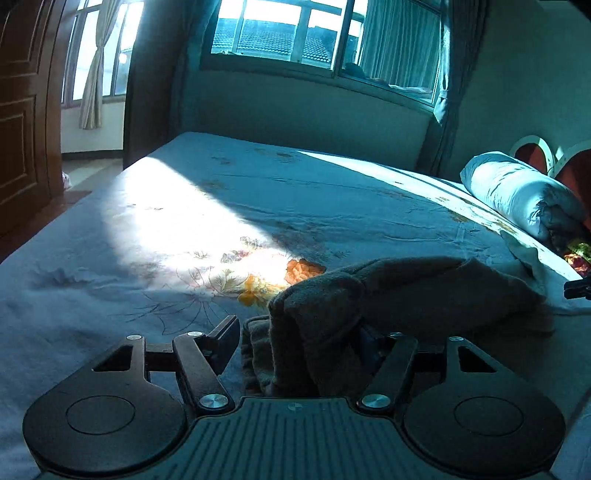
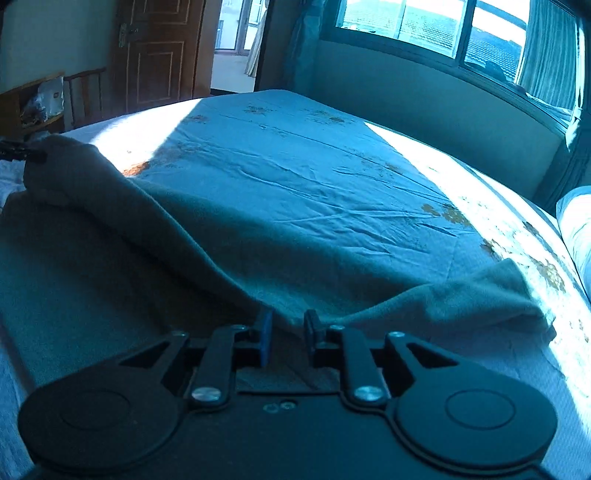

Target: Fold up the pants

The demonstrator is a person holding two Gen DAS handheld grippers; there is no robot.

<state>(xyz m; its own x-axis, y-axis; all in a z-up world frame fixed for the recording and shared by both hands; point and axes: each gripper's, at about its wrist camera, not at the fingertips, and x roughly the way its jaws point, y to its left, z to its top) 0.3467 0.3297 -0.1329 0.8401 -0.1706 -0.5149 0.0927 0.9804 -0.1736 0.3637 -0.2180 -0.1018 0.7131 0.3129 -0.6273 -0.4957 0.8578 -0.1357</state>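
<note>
A sunlit bedroom with a wide window and a wooden door frames a bed covered in a pale floral sheet, a rolled quilt lying at its far right. In the left wrist view, the grey-brown pants sit bunched on the near part of the bed, their cloth heaped up between the fingers of the left gripper; the jaws stand spread, the left finger clear of the fabric, the right one hidden under it. In the right wrist view, the pants stretch from a raised fold at far left down to the near middle, a loose end lying to the right. The right gripper is nearly pressed together, pinching an edge of the cloth.
</note>
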